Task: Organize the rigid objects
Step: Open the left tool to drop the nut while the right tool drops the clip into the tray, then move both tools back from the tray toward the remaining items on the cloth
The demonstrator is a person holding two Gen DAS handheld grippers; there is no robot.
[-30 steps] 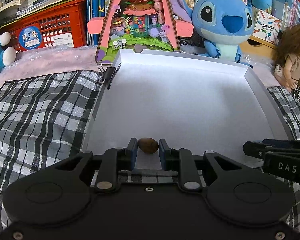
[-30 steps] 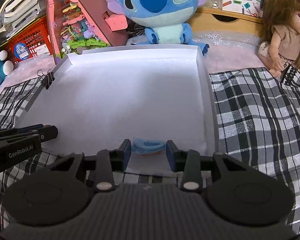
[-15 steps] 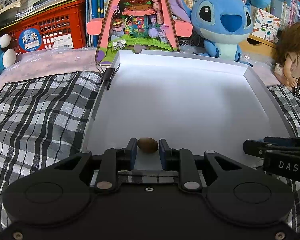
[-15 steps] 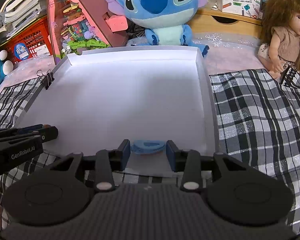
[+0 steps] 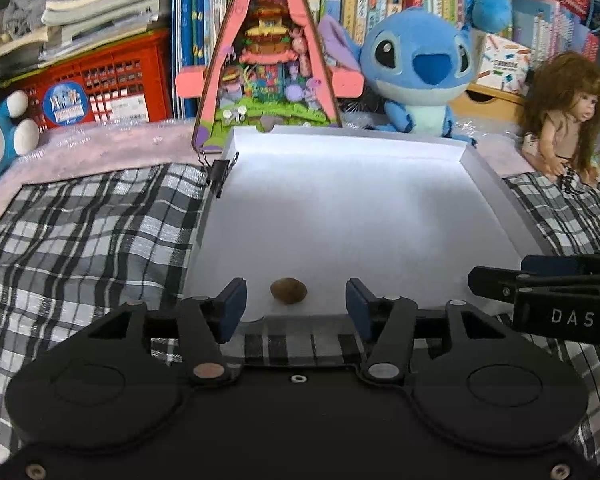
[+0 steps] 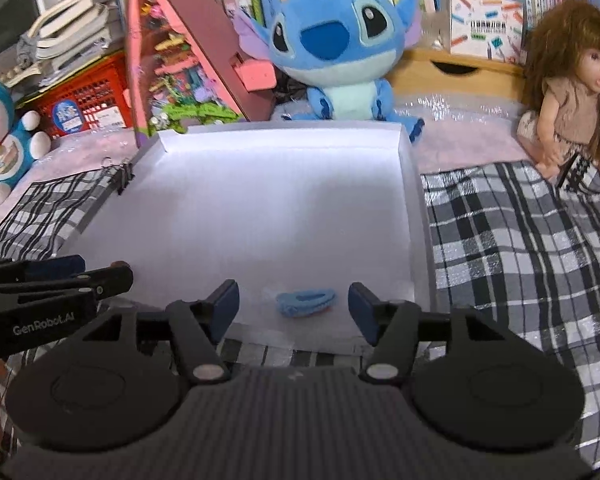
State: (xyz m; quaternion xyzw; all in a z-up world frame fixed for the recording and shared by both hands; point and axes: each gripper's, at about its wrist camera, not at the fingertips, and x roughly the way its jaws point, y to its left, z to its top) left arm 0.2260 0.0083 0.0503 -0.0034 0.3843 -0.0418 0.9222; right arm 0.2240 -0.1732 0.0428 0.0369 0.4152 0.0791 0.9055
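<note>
**Fingers apart on both sides, nut and clip lying free in the tray**

Fingers (image 5: 232,300) of the L gripper (image 5: 296,300) stand wide apart, nothing between the pads but air; the nut (image 5: 288,290) sits on the tray (image 5: 340,208) floor between them, touching neither. Same on the R gripper (image 6: 294,304): fingers (image 6: 224,300) spread, the clip (image 6: 306,302) lies flat between them w/o contact. Both things rest at the tray's near edge, nut toward the left side, clip toward the right wall. Each gripper shows at the edge of the other's view, side by side, apart.

Handling, as a judgement:
- Nut: small, brown, rounded, prob. hard and light. Curved, smooth-looking shell means it may squirt out or roll if pinched off-centre. Best taken across its short axis, pads centred on the widest part, low to the floor.
- Clip: blue plastic hair-clip type, long and flat, light, stiff but prob. springy/brittle at the hinge. Take it across the narrow width at mid-length, not end to end; squeezing the ends could pop it open or tilt it. It lies slightly angled to the pads, so a small wrist turn would help.

Tray floor looks smooth, so either thing may slide when nudged. Rest of tray floor shows bare white.
</note>
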